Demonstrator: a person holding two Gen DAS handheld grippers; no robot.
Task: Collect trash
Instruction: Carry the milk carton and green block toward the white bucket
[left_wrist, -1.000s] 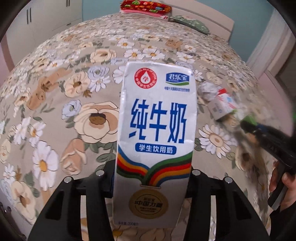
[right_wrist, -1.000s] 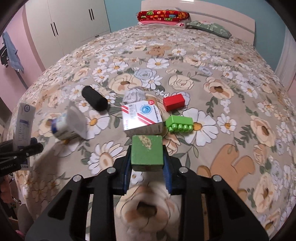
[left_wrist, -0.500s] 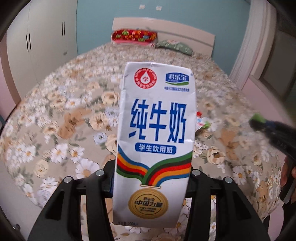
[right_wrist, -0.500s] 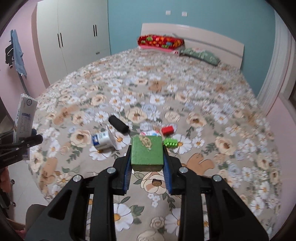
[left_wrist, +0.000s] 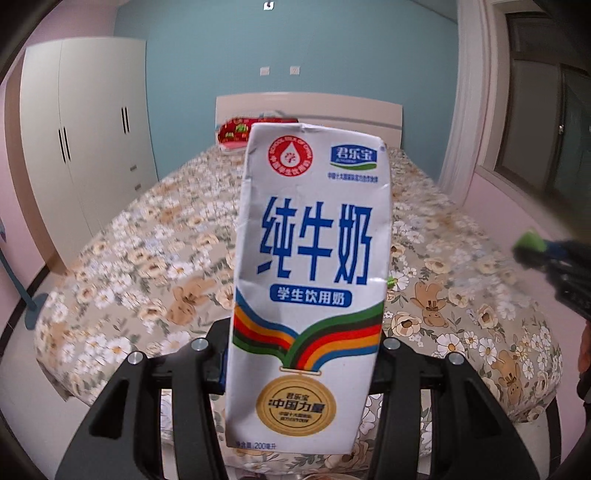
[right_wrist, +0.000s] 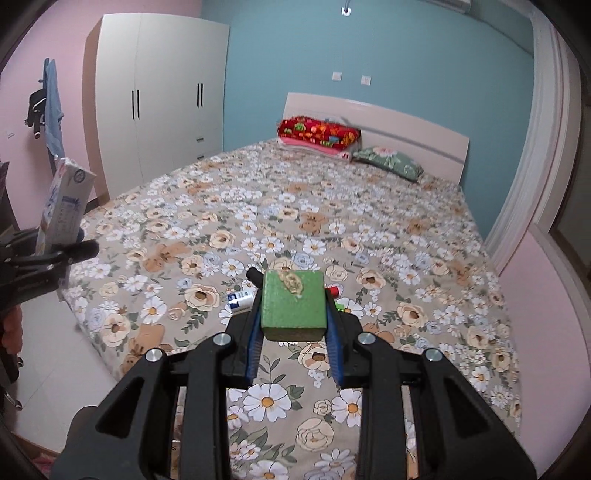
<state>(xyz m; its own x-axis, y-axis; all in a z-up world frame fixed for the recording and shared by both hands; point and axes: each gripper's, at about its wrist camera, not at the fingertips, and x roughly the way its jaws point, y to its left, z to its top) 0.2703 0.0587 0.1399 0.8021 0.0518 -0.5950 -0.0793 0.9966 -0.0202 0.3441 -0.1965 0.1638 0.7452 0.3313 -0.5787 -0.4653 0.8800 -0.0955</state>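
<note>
A home bedroom; a wide bed (right_wrist: 369, 229) under a floral cover fills most of the floor, its pale headboard (right_wrist: 388, 129) against a teal wall (right_wrist: 406, 55); a red patterned folded blanket (right_wrist: 317, 134) and a green pillow (right_wrist: 388, 162) lie at its head; a tall white wardrobe (right_wrist: 159, 99) stands against the pink side wall; clothes (right_wrist: 50, 107) hang beside it.

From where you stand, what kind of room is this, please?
Most likely a home bedroom: a wide bed with a floral cover, a white headboard with a green floral pillow, and a tall white wardrobe.
</note>
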